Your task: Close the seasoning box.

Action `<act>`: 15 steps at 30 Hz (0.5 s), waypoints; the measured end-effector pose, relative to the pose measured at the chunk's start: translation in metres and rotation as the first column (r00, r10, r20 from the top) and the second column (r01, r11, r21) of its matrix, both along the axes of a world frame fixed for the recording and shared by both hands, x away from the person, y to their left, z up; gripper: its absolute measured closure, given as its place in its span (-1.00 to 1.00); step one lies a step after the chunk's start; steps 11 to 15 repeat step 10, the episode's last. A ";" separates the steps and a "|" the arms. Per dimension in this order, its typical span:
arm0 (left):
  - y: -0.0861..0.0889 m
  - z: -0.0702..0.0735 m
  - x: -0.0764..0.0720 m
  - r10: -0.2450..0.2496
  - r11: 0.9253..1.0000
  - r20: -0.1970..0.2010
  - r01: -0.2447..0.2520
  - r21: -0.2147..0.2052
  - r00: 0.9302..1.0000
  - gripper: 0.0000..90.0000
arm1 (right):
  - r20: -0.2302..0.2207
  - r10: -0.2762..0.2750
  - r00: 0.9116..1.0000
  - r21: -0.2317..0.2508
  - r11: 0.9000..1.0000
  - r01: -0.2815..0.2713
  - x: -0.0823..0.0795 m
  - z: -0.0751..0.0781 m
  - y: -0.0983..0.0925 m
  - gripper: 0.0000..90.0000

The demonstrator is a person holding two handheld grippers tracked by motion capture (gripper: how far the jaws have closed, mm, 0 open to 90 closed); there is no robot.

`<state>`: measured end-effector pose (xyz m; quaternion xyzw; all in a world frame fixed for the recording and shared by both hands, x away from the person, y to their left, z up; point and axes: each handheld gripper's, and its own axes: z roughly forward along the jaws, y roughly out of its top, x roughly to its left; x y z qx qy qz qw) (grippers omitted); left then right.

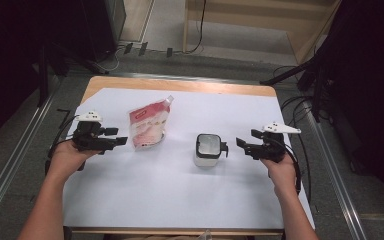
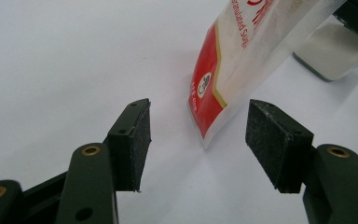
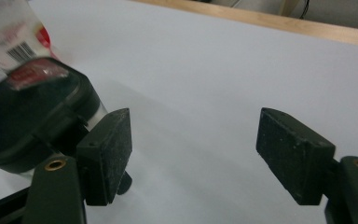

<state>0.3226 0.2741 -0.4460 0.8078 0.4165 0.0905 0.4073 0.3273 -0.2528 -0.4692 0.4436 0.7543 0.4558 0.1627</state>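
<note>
Landmark: the jar (image 1: 207, 149), a clear square container with a dark lid and a latch on its side, standing near the middle of the white-covered counter (image 1: 180, 200).
Pouch: a red and white spouted pouch (image 1: 149, 125) lies to the left of the jar, apart from it, spout pointing away from the person.
Writing: in the left gripper view the pouch (image 2: 233, 60) shows red letters that may read "Granulated Sugar", cut off by the frame; a small round logo sits on the red band. In the right gripper view a barcode shows beyond the jar (image 3: 32, 116).
Left gripper (image 1: 111, 137): left of the pouch, well left of the jar; jaws apart, nothing between them, pouch corner just ahead.
Right gripper (image 1: 243, 145): just right of the jar, beside its latch; jaws wide and empty.
</note>
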 end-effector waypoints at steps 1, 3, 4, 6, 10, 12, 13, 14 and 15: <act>0.000 0.000 0.000 0.000 1.000 0.000 0.000 0.000 1.000 -0.08 | 0.000 0.000 1.000 0.000 1.000 0.000 0.000 0.000 0.000 -0.41; -0.001 0.001 -0.002 -0.001 1.000 0.000 0.001 -0.004 1.000 -0.08 | -0.015 0.015 1.000 -0.007 1.000 -0.015 0.000 -0.003 0.000 -0.49; -0.001 0.001 -0.002 -0.005 1.000 0.005 0.005 0.000 1.000 -0.08 | -0.020 0.025 0.999 -0.011 1.000 -0.025 0.000 -0.005 0.001 -0.51; -0.003 0.000 -0.003 -0.015 1.000 0.011 0.015 0.005 1.000 -0.09 | -0.020 0.023 1.000 -0.010 1.000 -0.024 0.000 -0.005 0.001 -0.51; -0.004 -0.002 -0.002 -0.014 1.000 -0.003 0.014 0.020 1.000 -0.11 | -0.023 0.017 1.000 -0.007 1.000 -0.017 0.000 -0.005 -0.001 -0.51; -0.004 -0.002 -0.002 -0.014 1.000 -0.003 0.014 0.020 1.000 -0.11 | -0.023 0.017 1.000 -0.007 1.000 -0.017 0.000 -0.005 -0.001 -0.51; -0.004 -0.002 -0.002 -0.014 1.000 -0.003 0.014 0.020 1.000 -0.11 | -0.023 0.017 1.000 -0.007 1.000 -0.017 0.000 -0.005 -0.001 -0.51; -0.004 -0.002 -0.002 -0.014 1.000 -0.003 0.014 0.020 1.000 -0.11 | -0.023 0.017 1.000 -0.007 1.000 -0.017 0.000 -0.005 -0.001 -0.51; -0.004 -0.002 -0.002 -0.014 1.000 -0.003 0.014 0.020 1.000 -0.11 | -0.023 0.017 1.000 -0.007 1.000 -0.017 0.000 -0.005 -0.001 -0.51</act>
